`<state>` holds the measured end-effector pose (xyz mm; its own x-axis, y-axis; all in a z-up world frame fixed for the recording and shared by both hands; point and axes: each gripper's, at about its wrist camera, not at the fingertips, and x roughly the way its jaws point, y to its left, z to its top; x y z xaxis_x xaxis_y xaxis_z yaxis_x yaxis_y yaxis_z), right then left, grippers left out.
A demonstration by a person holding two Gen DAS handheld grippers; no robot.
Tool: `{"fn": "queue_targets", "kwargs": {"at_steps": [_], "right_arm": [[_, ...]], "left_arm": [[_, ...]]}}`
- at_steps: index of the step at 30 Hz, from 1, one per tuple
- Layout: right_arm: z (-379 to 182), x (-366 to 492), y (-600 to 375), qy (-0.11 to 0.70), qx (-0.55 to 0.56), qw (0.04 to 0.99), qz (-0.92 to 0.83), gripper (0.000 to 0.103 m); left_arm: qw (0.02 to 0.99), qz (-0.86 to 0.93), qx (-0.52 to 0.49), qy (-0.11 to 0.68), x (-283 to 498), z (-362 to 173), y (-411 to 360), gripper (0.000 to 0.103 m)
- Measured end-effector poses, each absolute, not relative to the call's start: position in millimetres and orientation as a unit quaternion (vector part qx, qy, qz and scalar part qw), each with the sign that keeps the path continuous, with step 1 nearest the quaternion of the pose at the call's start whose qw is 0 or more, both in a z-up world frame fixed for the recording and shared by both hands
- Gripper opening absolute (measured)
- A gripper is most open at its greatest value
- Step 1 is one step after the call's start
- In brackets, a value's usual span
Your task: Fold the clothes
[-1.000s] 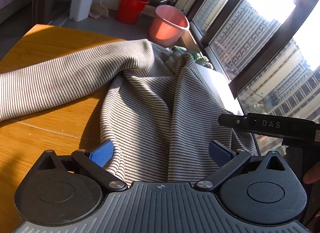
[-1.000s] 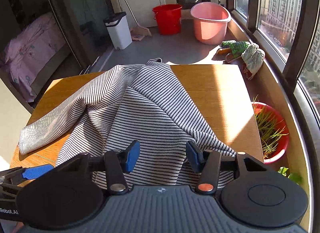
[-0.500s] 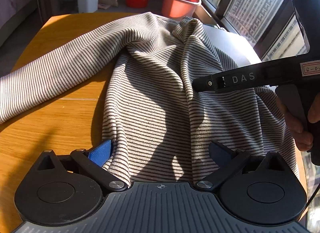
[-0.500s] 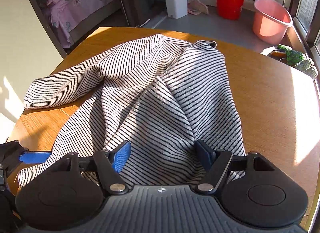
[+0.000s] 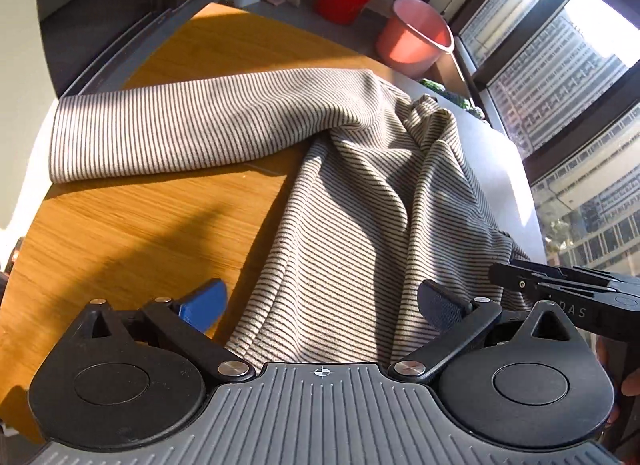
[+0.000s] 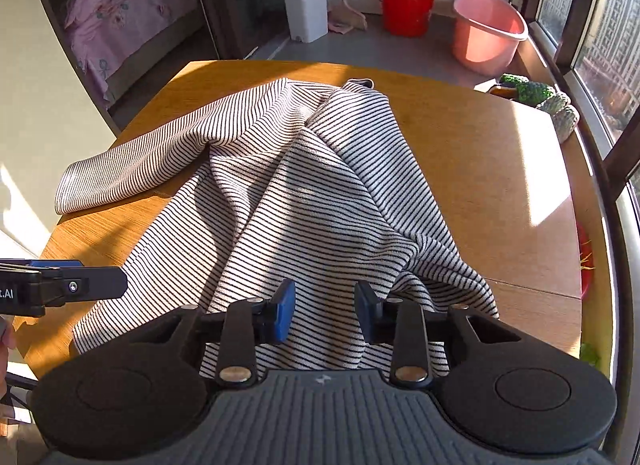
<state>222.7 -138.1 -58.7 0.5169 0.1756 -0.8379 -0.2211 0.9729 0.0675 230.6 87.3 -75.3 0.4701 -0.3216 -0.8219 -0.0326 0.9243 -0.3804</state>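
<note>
Looking along the right gripper (image 6: 324, 311), we see a bed (image 6: 120, 21) hidden from our left view. Its jaws are closing around the striped shirt (image 6: 288, 193) on the table (image 6: 480, 169); one sleeve stretches leftward. Our left gripper (image 5: 322, 305) gapes wide astride the hem, gripping nothing.

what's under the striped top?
The striped top lies bunched on the wooden table; bare wood shows around it and between sleeve and body. Whatever sits beneath the fabric itself is covered, so nothing more can be told.
</note>
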Motion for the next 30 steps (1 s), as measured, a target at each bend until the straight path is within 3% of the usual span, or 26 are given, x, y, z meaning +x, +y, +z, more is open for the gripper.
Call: {"fn": "queue_targets", "kwargs": {"at_steps": [5,7,9,11,13,14,22,26,30], "right_arm": [[-73.0,246.6,-103.4,0.472,-0.005,0.874,0.113,0.036],[-84.6,259.1,-95.5,0.490,-0.003,0.862,0.128,0.048],[-93.9,266.3,-92.8,0.502,-0.015,0.854,0.139,0.051],[-97.4,269.7,-90.1,0.506,-0.044,0.849,0.148,0.042],[-93.5,269.1,-91.1,0.506,-0.078,0.845,0.157,0.013],[-89.0,268.9,-96.8,0.511,-0.083,0.841,0.161,0.010],[-68.6,288.9,-174.4,0.471,-0.261,0.843,0.022,0.008],[-68.0,323.1,-220.7,0.450,-0.246,0.853,-0.094,0.008],[-58.8,327.7,-232.7,0.451,-0.183,0.869,-0.089,0.009]], "left_arm": [[0.818,-0.160,-0.167,0.526,229.3,-83.9,67.6,0.103],[0.815,-0.182,-0.158,0.526,228.0,-86.3,61.4,0.103],[0.810,-0.194,-0.163,0.529,228.7,-91.5,58.2,0.103],[0.800,-0.199,-0.169,0.541,231.5,-101.3,54.7,0.103],[0.793,-0.193,-0.175,0.551,230.7,-110.7,55.3,0.103],[0.790,-0.189,-0.178,0.555,230.1,-115.3,56.0,0.103],[0.790,-0.180,-0.169,0.561,222.8,-114.6,59.5,0.103],[0.798,-0.180,-0.135,0.559,217.9,-113.7,52.4,0.103],[0.799,-0.174,-0.113,0.564,215.0,-114.1,49.9,0.103]]}}
